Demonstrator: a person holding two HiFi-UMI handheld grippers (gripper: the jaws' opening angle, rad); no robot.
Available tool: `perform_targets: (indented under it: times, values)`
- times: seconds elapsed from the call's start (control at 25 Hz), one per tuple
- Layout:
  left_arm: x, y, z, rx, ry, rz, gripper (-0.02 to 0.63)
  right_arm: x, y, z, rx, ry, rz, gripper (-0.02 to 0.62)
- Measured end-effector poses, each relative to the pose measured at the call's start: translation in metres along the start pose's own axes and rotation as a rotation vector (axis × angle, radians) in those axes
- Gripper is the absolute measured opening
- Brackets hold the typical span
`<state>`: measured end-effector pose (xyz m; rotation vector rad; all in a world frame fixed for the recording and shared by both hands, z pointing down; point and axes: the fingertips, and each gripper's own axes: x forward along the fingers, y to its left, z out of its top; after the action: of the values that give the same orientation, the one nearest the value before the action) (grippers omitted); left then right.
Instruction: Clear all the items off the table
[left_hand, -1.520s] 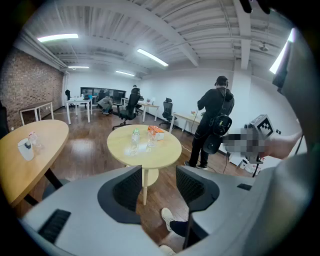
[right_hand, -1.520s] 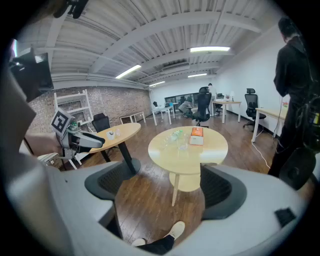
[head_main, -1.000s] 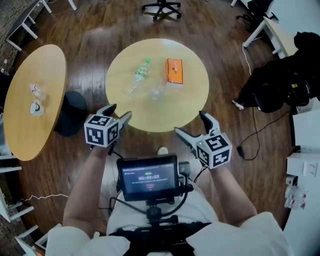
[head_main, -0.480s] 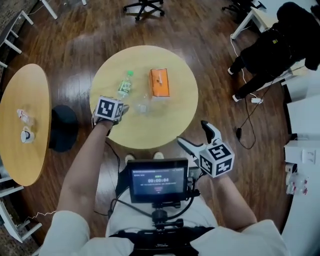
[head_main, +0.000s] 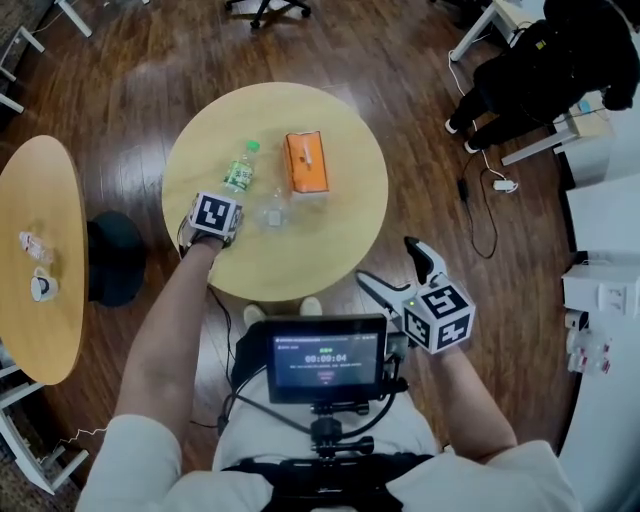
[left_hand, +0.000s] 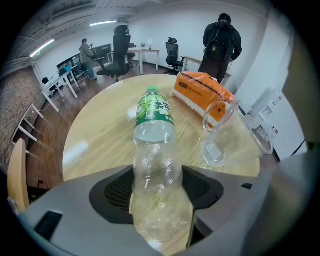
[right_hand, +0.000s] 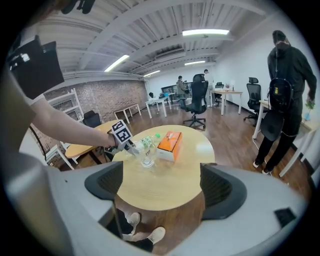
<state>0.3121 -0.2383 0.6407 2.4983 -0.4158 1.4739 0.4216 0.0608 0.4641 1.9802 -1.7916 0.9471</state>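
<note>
On the round wooden table (head_main: 330, 240) a clear plastic bottle (head_main: 238, 170) with a green cap and label lies on its side. My left gripper (head_main: 232, 196) has just been closing, and its pads now squeeze the bottle's (left_hand: 155, 145) lower body. An empty glass (head_main: 272, 212) stands to the right of the bottle, with an orange tissue box (head_main: 306, 162) behind it. My right gripper (head_main: 388, 263) hangs off the table's near right edge, open with nothing between its fingers. From there it sees the table (right_hand: 170, 185), the box (right_hand: 169, 141) and the left gripper (right_hand: 131, 146).
A second wooden table (head_main: 40, 250) with small items stands at the left, a black round bin (head_main: 110, 255) beside it. A person in black (head_main: 540, 60) is at the upper right near a desk, with cables (head_main: 480, 190) on the floor. A chest-mounted screen (head_main: 325, 355) sits below.
My left gripper went from beside my body forward and down onto the table, and now grips the bottle. The right gripper shifted slightly and stays open.
</note>
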Motion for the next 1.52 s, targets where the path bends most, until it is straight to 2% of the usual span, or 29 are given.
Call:
perform_targets:
  times: [0.28,0.4,0.72,1.0,1.24,1.36,1.52]
  values:
    - [-0.035,0.016,0.004,-0.081,-0.078,0.024,0.284,0.013,0.009,0.016,-0.051,-0.012,0.074,0.49]
    - [-0.057,0.026,0.0,-0.144,-0.121,0.043,0.282,0.021,0.016,0.022,-0.073,-0.017,0.113,0.491]
    - [-0.137,0.047,-0.039,-0.317,-0.255,0.109,0.279,0.032,0.046,0.04,-0.143,-0.049,0.218,0.489]
    - [-0.226,0.068,-0.119,-0.475,-0.306,0.226,0.279,0.047,0.088,0.048,-0.215,-0.06,0.333,0.489]
    - [-0.313,0.094,-0.22,-0.614,-0.304,0.361,0.279,0.064,0.15,0.038,-0.278,-0.04,0.444,0.489]
    - [-0.347,0.115,-0.262,-0.686,-0.321,0.408,0.279,0.069,0.173,0.037,-0.299,-0.032,0.46,0.489]
    - [-0.383,0.146,-0.315,-0.74,-0.353,0.468,0.281,0.069,0.197,0.039,-0.321,-0.027,0.446,0.489]
